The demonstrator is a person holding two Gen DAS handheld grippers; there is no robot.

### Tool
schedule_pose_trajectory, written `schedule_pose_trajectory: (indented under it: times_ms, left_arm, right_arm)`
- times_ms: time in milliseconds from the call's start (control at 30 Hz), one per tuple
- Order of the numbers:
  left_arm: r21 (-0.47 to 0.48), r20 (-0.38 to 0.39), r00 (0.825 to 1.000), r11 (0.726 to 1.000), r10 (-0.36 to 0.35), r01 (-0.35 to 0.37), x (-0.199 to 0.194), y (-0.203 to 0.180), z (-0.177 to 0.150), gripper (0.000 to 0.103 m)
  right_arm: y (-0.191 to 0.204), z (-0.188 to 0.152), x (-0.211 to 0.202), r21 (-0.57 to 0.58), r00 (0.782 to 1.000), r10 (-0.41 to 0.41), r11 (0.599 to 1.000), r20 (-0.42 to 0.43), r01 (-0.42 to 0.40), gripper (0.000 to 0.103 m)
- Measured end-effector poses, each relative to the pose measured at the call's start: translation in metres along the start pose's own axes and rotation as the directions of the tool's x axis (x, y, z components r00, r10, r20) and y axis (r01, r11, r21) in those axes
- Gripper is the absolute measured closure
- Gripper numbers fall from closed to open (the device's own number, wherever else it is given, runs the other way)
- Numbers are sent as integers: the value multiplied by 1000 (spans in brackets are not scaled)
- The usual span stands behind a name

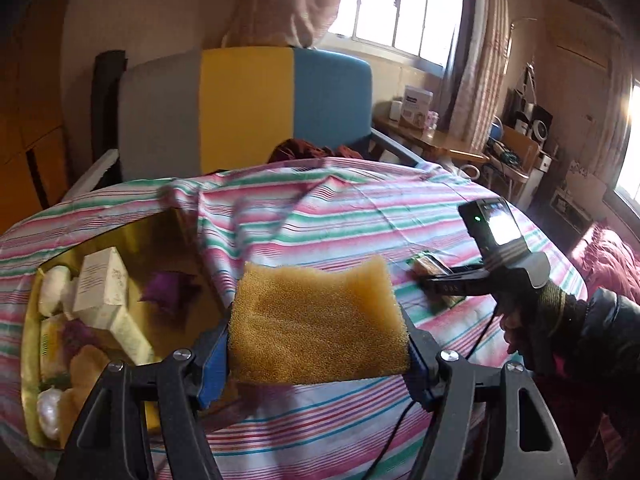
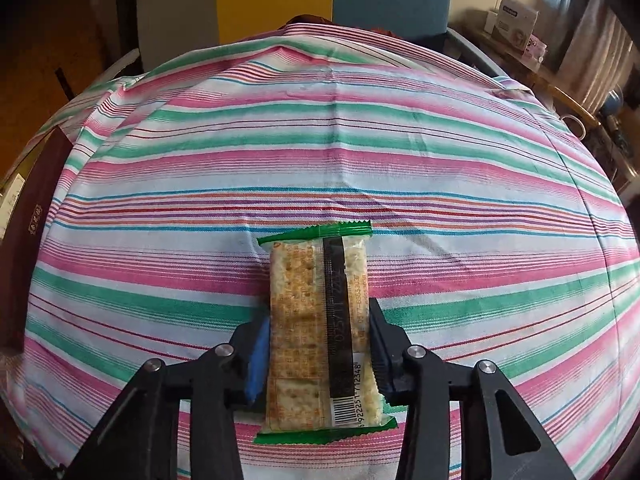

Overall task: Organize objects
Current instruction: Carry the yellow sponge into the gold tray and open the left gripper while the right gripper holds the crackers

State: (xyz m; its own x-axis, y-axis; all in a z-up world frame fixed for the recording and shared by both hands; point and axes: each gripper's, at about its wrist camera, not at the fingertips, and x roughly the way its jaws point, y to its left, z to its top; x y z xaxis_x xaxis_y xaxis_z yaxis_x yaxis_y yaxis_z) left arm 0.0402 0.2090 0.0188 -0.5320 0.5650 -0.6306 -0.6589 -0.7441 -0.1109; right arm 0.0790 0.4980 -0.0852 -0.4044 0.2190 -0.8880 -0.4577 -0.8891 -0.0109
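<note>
The left gripper (image 1: 318, 354) is clamping a yellow porous sponge (image 1: 316, 320) and the right gripper (image 2: 318, 354) a green-edged cracker packet (image 2: 320, 332), both probably heading next for the gold-lined box (image 1: 168, 236) at lower left.

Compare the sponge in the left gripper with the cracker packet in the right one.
The sponge is bare, porous yellow foam; the cracker packet is glossy clear wrap with green ends and a barcode. The sponge is wide and squarish; the packet is long and narrow. The sponge is held above the striped cloth; the packet appears to lie on it. Both sit between fingers.
</note>
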Motion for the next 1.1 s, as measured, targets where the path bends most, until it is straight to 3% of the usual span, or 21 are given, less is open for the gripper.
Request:
schedule_pose_trajectory:
  times_ms: [267,667,800,967,1100]
  left_arm:
    - [-53,19,997,996,68,-67,-13,32,-2,31]
    - [-119,8,997,990,80,-79,-16,61,-9,31]
    - [-179,6,996,980,88,-85,-24,87,-14,31]
    - [-295,0,987,944,158,-151,-46,142,-25,31]
    - [-417,-22,965,875,262,-247,-72,199,-43,31]
  right_arm:
    - [0,1,3,8,1000,15,1000,10,-15,58]
    - [2,1,3,-18,1000,3,1000,24,-2,57]
    - [3,1,3,-25,1000,0,1000,29,1,57]
    - [4,0,3,-38,999,-9,999,32,10,58]
    - [6,0,3,-48,999,-16,999,33,17,58]
